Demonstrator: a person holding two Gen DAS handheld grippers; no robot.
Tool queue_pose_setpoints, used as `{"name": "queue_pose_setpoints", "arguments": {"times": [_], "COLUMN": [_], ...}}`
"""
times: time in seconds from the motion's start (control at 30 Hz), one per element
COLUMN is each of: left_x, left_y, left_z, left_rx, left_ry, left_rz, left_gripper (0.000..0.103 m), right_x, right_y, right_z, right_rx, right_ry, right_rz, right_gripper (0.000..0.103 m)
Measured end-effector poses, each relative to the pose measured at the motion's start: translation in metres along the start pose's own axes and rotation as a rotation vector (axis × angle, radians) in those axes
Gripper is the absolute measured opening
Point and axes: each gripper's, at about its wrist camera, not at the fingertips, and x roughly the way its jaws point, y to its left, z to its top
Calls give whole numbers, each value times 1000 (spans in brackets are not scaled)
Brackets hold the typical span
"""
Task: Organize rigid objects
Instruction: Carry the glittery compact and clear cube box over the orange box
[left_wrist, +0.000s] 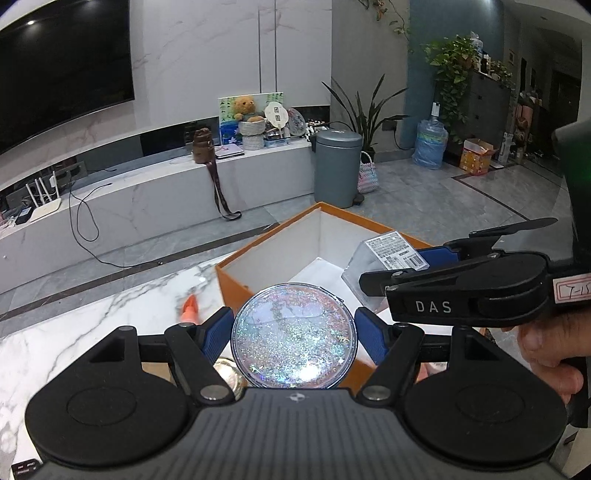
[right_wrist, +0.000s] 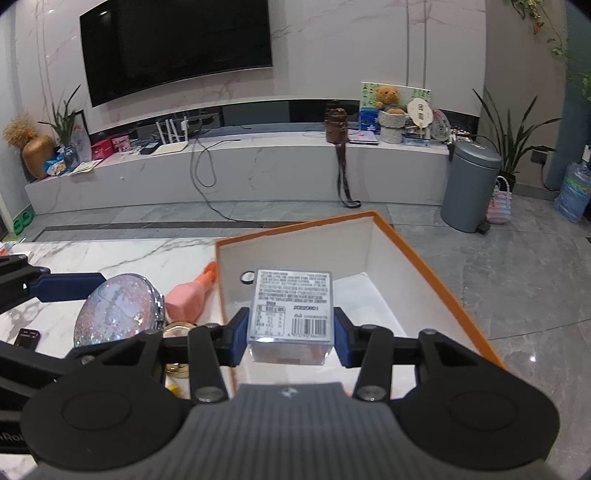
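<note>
The box (right_wrist: 424, 266) stands open-topped with mostly bare floor inside; only a small ring (right_wrist: 246, 277) lies there. A pink bottle (right_wrist: 188, 299) crowds its left wall outside.

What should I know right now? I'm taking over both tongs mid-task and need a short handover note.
Left tongs: shut on the round glitter case, held at the orange box's near-left edge.
Right tongs: shut on the clear labelled cube, held over the box's inside.
Done: a small round item appears to sit inside the box.
Left: lower both into the box; the pink bottle and the gold item remain on the marble table.
</note>
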Motion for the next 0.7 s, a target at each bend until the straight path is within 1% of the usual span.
{"name": "queue_pose_setpoints", "arguments": {"times": [0.27,0.37,0.5,0.63,0.7], "left_x": [21,32,42,54,61], "left_y": [-11,-14,-24,-34,-35], "left_z": [19,22,28,30,30], "left_rx": [-7,-14,3,55,40], "left_ry": [-4,9,15,24,34], "left_rz": [-20,-24,-23,-2,-3], "left_gripper": [83,83,83,83,83], "right_x": [3,7,11,16,20], "right_y": [-30,-44,-63,-72,-76], "right_z": [0,0,-2,-5,-7], "right_rx": [48,66,97,100,98], "right_ry": [8,17,35,56,70], "right_rz": [-38,-62,-98,-125,-135], "right_gripper": [46,46,46,46,46]}}
